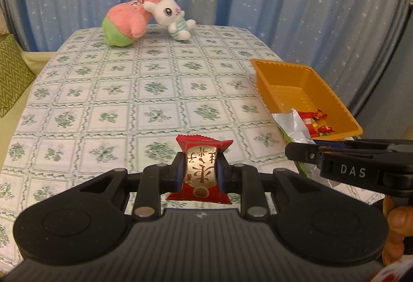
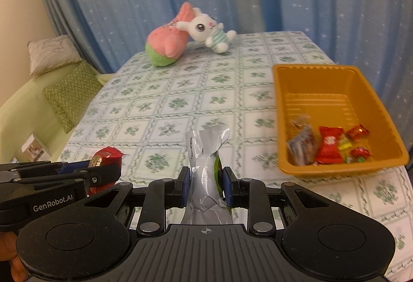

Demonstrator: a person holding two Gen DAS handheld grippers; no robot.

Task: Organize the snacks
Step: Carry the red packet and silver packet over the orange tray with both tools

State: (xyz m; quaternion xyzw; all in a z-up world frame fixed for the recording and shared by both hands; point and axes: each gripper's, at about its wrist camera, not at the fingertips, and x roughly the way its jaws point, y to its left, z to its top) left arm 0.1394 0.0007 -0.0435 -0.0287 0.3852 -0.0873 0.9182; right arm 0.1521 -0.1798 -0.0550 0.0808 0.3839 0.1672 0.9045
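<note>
currently mid-carry — left gripper clamps red snack, right gripper clamps silver pouch — next, release over orange tray ahead-right.

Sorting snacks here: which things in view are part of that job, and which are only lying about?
Job: red snack packet in left gripper; silver pouch in right gripper; orange tray; wrapped sweets.
Lying about: pink plush; white bunny plush.

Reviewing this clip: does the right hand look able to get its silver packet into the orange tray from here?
Probably yes. The right tongs grip the silver packet, and the orange tray sits open-topped just to their right, with only bare tablecloth between; the far half of the tray is free.
</note>
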